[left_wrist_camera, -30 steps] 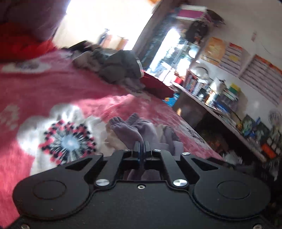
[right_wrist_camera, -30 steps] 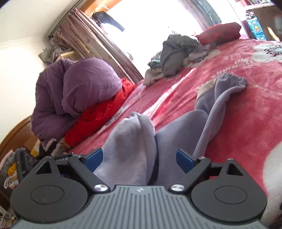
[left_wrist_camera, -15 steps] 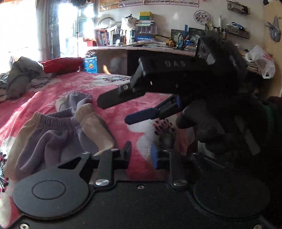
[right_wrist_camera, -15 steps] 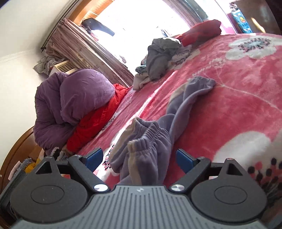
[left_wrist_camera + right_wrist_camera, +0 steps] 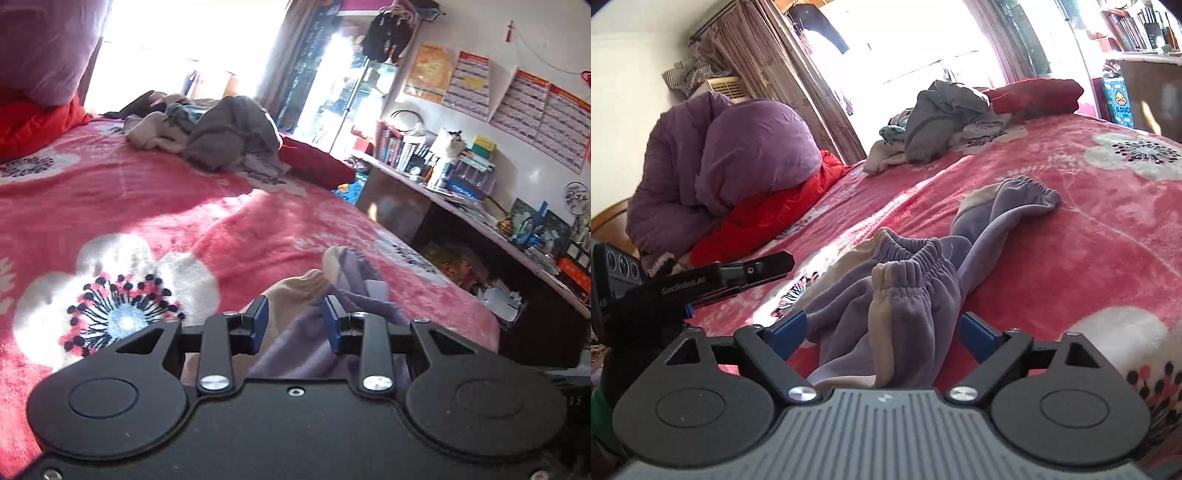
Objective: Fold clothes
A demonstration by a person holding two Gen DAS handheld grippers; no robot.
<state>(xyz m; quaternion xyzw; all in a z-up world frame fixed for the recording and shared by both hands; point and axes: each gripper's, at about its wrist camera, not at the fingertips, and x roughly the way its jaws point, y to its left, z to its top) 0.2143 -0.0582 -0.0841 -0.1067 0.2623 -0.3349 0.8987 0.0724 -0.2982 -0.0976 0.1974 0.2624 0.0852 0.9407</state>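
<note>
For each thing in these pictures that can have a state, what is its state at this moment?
purple trousers: unfolded, bunched on the blanket, one leg stretched away.
left gripper: open, trouser fabric between its jaws, not pressed.
right gripper: jaws closing around the trousers' waistband, not yet pressing.
pile of clothes: unfolded, heaped at the far end of the bed.
pink blanket: spread flat over the bed.
purple duvet: rolled up on a red one.

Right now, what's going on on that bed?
A person with a gripper in each hand is folding purple sweatpants lying rumpled on a pink floral blanket. The right gripper straddles the bunched waistband, its jaws closing but not yet pressing the cloth. The left gripper stands partly open with the fabric between its pads, not clamped. A pile of unfolded clothes waits further up the bed.
</note>
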